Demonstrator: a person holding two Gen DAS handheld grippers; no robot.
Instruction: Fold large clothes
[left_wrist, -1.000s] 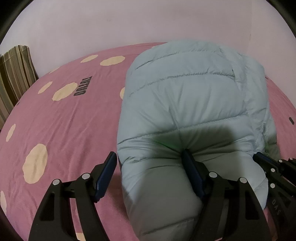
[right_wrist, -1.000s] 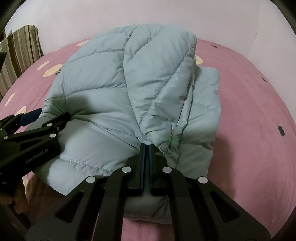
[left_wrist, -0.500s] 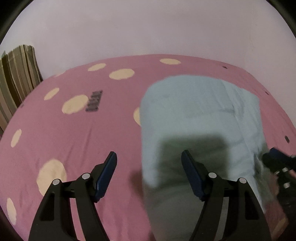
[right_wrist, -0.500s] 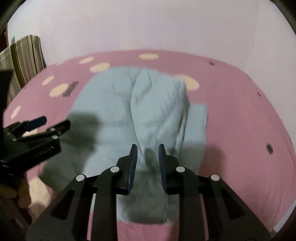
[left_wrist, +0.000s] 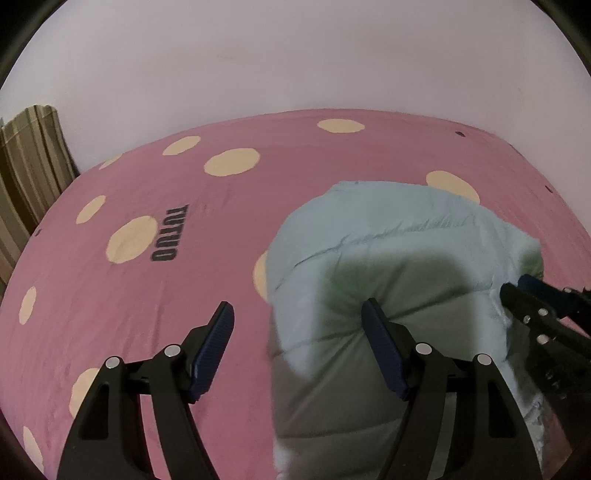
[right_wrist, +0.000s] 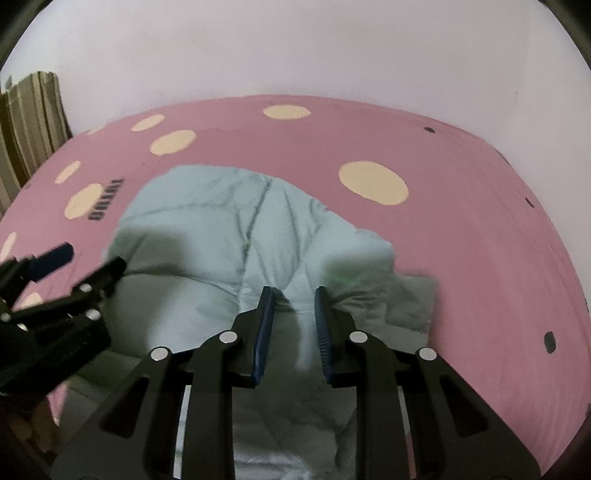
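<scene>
Pink bedsheet (left_wrist: 155, 310): smooth, cream dots, spreads under and beyond both grippers.
Jacket (right_wrist: 221, 236): pale blue quilted puffer, folded into a mound ahead of the fingers; near edge cut off, seams blurred.
Left gripper (left_wrist: 297, 330): fingers wide, nothing held.
Right gripper (right_wrist: 292, 308): just parted narrowly, jacket ridge between, ungripped.

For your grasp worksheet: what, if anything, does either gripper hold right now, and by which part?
Nothing. The left gripper and right gripper both stand open above the pale blue puffer jacket, clamping no fabric.
</scene>
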